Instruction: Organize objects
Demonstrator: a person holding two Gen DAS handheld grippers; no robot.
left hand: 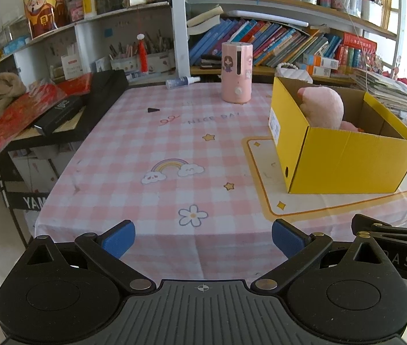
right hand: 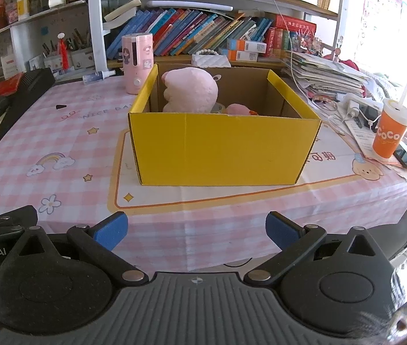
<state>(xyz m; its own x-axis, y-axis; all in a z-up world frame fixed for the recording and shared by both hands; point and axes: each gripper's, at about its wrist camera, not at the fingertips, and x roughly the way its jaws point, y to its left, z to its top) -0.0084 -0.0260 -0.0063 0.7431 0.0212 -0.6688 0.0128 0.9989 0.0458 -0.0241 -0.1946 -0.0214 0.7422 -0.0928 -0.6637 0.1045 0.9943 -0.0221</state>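
Blue-padded fingers of the left gripper stand spread wide and empty at the near edge of the pink checked tablecloth. Beside it, the right gripper is likewise spread, holding nothing, facing the yellow cardboard box. Inside the box, a pink plush toy leans against the left wall. Behind the box's left corner stands a pink cylindrical humidifier. An orange CoCo cup stands to the right, near stacked papers.
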